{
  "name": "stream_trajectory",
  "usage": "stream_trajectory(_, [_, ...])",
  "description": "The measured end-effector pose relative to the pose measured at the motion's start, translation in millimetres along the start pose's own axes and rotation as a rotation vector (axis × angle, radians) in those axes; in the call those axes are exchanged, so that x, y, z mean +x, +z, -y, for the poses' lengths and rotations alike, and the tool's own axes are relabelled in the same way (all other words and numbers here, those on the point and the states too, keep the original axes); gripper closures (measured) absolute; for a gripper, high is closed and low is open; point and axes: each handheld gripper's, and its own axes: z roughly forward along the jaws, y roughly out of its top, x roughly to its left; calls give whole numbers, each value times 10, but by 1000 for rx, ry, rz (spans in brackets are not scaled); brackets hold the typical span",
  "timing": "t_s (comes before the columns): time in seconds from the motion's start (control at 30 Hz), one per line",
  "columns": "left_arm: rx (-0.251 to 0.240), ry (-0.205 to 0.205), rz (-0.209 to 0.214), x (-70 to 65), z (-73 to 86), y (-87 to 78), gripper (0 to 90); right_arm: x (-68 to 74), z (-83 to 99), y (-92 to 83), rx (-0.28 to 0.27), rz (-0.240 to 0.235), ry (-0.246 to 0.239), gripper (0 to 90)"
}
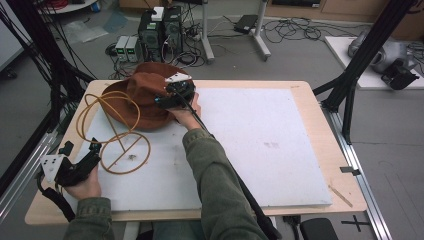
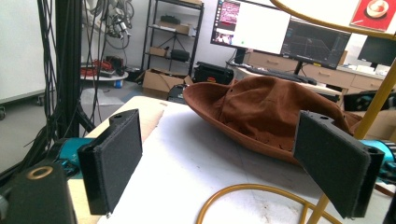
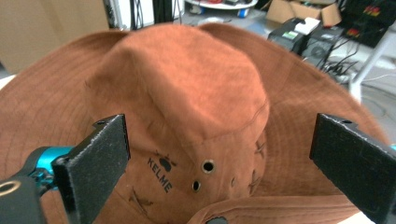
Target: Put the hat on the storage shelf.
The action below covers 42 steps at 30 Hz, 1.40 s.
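Observation:
A brown wide-brimmed hat [image 1: 142, 97] lies at the far left of the table, its crown facing the right gripper view [image 3: 187, 93]. My right gripper [image 1: 169, 95] hovers over the hat's right side, open, its jaws standing on either side of the crown [image 3: 219, 158] without touching it. A yellow wire stand [image 1: 125, 152] has its ring base on the mat and a loop rising beside the hat. My left gripper [image 1: 80, 149] sits near the front left corner, open and holding nothing [image 2: 224, 158]. It faces the hat [image 2: 261, 112] and the stand's ring [image 2: 247, 191].
A white mat [image 1: 260, 140] covers most of the wooden table [image 1: 320, 105]. Black frame posts [image 1: 360, 55] stand at both sides. Computer towers [image 1: 160, 30] and cables lie on the floor behind the table. A monitor [image 2: 280, 28] and desks stand farther back.

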Motion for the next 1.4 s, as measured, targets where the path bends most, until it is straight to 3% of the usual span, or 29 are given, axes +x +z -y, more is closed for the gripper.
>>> stream_trajectory(0.2, [8, -5, 7, -8, 9, 13, 162, -20, 154, 183, 63, -11, -14, 54])
stream_trajectory(0.33, [9, -8, 6, 2, 16, 19, 163, -10, 216, 272, 39, -13, -18, 193])
stream_trajectory(0.4, [9, -13, 2, 11, 17, 20, 163, -10, 221, 288, 40, -7, -26, 208])
stream_trajectory(0.43, [7, -13, 1, 15, 17, 20, 163, -11, 221, 293, 42, -8, -28, 292])
stream_trajectory(0.47, [6, -15, 0, 18, 17, 20, 163, -24, 207, 293, 52, -47, -29, 461])
stream_trajectory(0.5, [6, -16, 0, 19, 18, 21, 163, -24, 207, 293, 52, -47, -29, 461])
stream_trajectory(0.7, [3, -12, 2, 17, 15, 16, 166, -27, 181, 296, 124, -36, -11, 819])
stream_trajectory(0.87, [-2, -19, 1, 26, 17, 16, 167, -8, 161, 301, 151, -10, 49, 846])
stream_trajectory(0.9, [-2, -21, 0, 28, 18, 17, 166, -8, 142, 290, 166, 7, 97, 871])
stream_trajectory(0.97, [-1, -23, 1, 30, 19, 16, 166, -8, 137, 282, 170, 11, 107, 898])
stream_trajectory(1.4, [-3, -34, 5, 45, 24, 20, 166, 48, 19, 129, 87, -2, 73, 898])
